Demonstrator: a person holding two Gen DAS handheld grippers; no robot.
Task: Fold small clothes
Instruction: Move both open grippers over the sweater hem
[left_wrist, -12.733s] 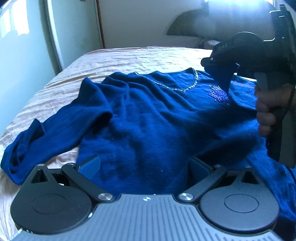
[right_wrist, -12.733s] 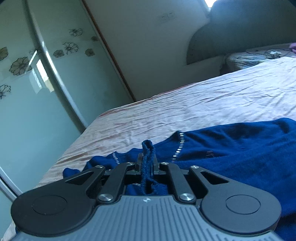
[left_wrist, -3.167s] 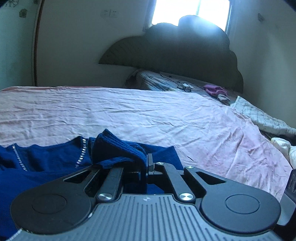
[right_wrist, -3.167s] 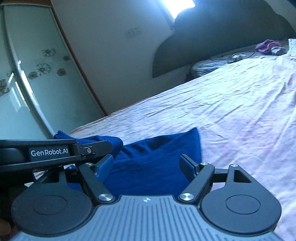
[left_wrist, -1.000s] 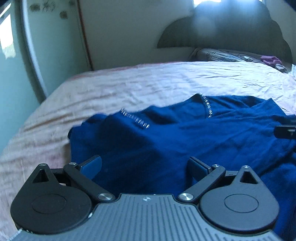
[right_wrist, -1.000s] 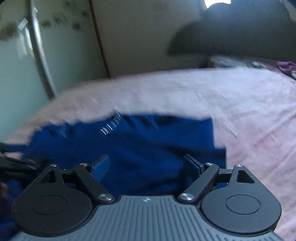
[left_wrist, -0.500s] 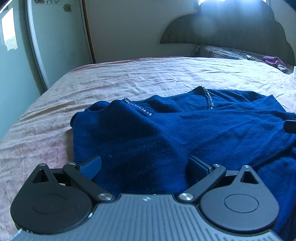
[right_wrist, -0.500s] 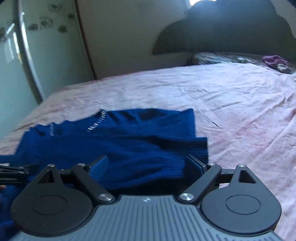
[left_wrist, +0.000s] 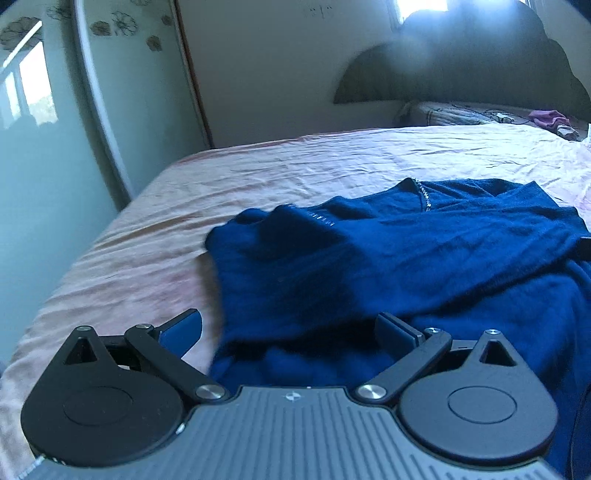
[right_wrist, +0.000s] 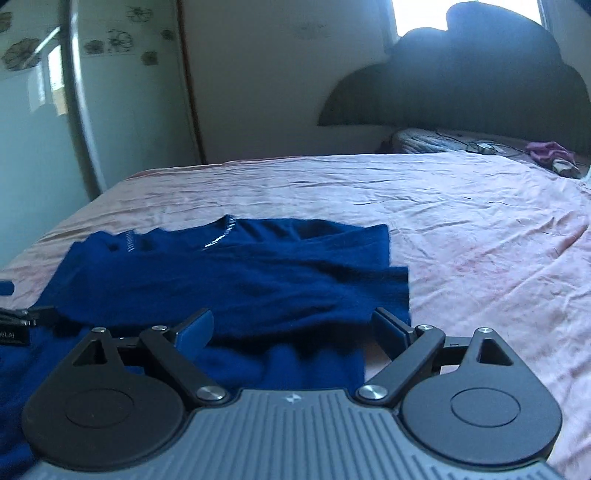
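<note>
The blue sweater (left_wrist: 424, 258) is spread near the bed's (left_wrist: 147, 266) left edge. Both the left gripper (left_wrist: 291, 328) and right gripper (right_wrist: 295, 328) are angled downward over it, jaws held wide, the right's just opened further, nothing gripped.

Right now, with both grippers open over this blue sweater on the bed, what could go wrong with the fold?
The sleeve laid across the blue sweater looks loose; a careless lift could drag it off. The left shoulder is bunched and may fold in lumpy. The left gripper and right gripper, both open, may pinch one layer only.
</note>
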